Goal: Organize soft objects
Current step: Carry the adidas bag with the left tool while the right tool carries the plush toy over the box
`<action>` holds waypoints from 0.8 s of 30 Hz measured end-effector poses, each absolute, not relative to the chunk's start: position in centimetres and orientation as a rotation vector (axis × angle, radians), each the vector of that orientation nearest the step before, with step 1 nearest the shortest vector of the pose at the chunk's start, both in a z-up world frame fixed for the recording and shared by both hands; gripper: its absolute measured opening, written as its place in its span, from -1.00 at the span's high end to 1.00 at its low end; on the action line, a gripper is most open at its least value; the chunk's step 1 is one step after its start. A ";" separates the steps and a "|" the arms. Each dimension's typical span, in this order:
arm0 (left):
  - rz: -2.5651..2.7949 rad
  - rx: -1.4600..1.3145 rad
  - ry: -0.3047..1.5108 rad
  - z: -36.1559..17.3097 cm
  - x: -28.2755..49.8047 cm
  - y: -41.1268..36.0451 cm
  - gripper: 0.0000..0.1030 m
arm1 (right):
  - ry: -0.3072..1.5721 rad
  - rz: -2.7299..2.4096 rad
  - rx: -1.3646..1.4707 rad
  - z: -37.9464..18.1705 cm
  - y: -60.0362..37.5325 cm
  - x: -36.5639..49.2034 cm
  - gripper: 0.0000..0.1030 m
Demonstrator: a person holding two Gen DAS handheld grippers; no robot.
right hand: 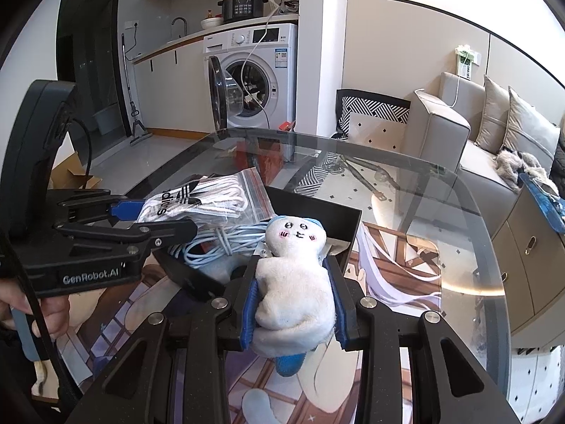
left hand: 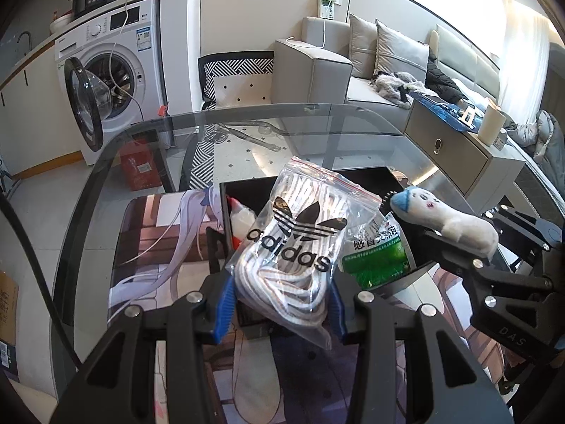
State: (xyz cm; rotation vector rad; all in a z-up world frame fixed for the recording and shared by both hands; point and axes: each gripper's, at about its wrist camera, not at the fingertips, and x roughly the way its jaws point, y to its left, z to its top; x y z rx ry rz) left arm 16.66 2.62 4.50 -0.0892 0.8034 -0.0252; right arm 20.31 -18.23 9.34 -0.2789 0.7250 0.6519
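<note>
The zip bag of white laces (left hand: 289,247) sat clamped between the blue pads of my left gripper (left hand: 280,304), which I held over the near edge of the black box (left hand: 247,190) resting on the printed mat (left hand: 159,233) of the glass table (left hand: 106,162). In that left-wrist view the bag hung tilted, its red seal toward the far side, and inside the box below it I could see a green packet (left hand: 378,258) and a white item with a red tip (left hand: 240,215). My right gripper (left hand: 469,247) came in from the right edge of the view, carrying the white plush toy (left hand: 448,222) above the box's right side. From the right wrist, my right gripper (right hand: 295,304) was clenched on the plush toy (right hand: 293,282), face up and blue feet toward me, just short of the box's (right hand: 339,215) near wall; a coil of pale blue cable (right hand: 226,240) lay inside. My left gripper (right hand: 148,219) with the lace bag (right hand: 204,194) showed at the left, over the box's far left side. I judged this the carrying-and-placing step, both items poised over the box but neither set down. The next move called for lowering each into free room, then letting go without the two tools colliding over so small an opening.
</note>
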 end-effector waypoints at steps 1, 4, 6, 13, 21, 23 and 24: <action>-0.021 -0.078 0.803 4.5 16.8 2.5 0.18 | 0.727 0.652 -0.278 9.3 -18.1 20.5 0.34; -0.028 -0.070 0.809 4.2 17.3 2.1 0.18 | 0.731 0.649 -0.277 9.2 -17.7 21.3 0.34; -0.027 -0.057 0.814 3.9 17.7 1.9 0.18 | 0.738 0.642 -0.273 8.9 -17.3 21.9 0.34; -0.036 -0.060 0.829 3.3 18.7 1.7 0.17 | 0.751 0.631 -0.274 8.1 -16.0 23.6 0.34; -0.051 -0.027 0.836 3.1 19.4 1.4 0.16 | 0.777 0.625 -0.280 7.0 -14.7 25.0 0.34; -0.057 -0.028 0.838 3.0 19.5 1.3 0.16 | 0.784 0.624 -0.281 6.7 -14.6 25.3 0.34; -0.061 -0.030 0.842 2.9 19.6 1.3 0.17 | 0.789 0.621 -0.280 6.5 -14.6 25.4 0.34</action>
